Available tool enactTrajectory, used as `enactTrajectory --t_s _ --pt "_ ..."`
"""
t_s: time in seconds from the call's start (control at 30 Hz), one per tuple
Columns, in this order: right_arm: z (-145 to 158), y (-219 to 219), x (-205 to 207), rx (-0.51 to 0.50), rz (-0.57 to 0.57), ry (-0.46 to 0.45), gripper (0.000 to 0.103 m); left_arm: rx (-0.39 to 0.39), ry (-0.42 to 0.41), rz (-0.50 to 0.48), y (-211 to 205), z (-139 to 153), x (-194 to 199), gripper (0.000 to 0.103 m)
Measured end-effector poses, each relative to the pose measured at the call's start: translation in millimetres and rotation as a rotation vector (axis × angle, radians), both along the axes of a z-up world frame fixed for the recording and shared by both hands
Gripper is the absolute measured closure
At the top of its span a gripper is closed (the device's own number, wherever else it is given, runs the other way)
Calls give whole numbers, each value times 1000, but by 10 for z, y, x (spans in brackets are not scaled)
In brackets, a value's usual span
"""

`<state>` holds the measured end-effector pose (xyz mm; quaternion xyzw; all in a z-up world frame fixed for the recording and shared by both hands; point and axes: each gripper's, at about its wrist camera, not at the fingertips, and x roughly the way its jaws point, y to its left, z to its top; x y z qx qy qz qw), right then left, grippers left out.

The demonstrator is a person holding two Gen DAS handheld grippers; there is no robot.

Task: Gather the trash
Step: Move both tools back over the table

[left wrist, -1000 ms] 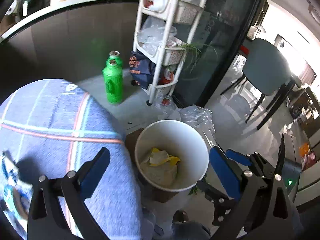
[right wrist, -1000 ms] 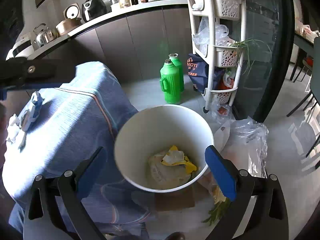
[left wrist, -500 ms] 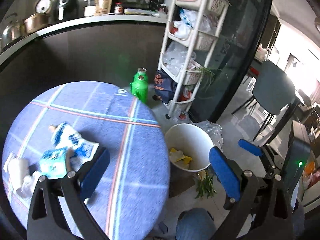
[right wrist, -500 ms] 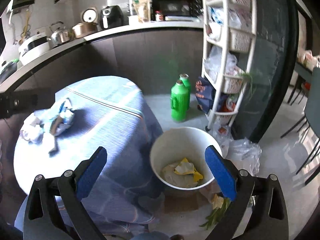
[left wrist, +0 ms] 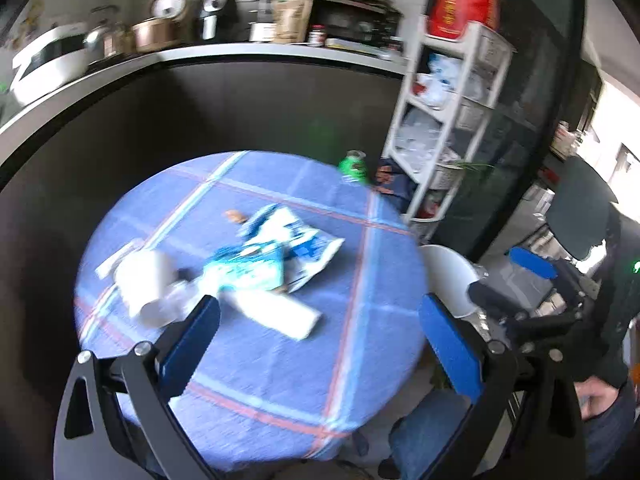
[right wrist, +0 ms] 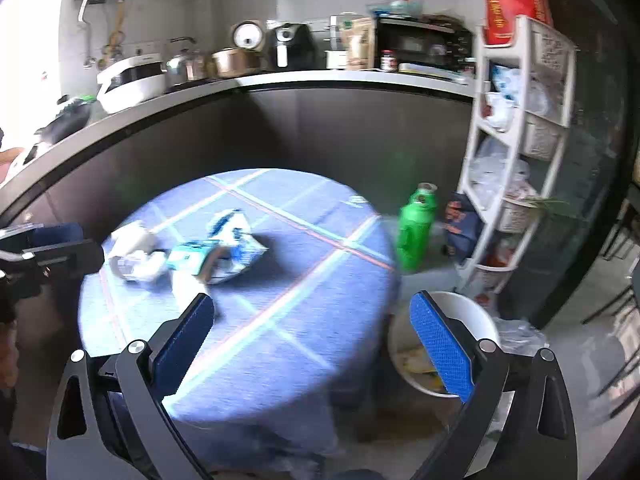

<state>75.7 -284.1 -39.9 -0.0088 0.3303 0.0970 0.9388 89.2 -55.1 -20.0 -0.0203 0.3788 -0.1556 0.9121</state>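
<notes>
A round table covered by a blue plaid cloth is seen ahead of the right gripper, whose blue-padded jaws are spread wide with nothing between them. Crumpled wrappers and white tissue are heaped on the far left of the cloth. A white bin holding scraps is placed on the floor to the right, with a green bottle beyond it. The left gripper is visible at the left edge.
</notes>
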Motion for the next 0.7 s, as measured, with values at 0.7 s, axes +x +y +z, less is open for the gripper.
enactTrajectory --t_s 0.7 --pt "-471 1009 1035 47 239 185 27 -105 160 172 1386 -693 410 17"
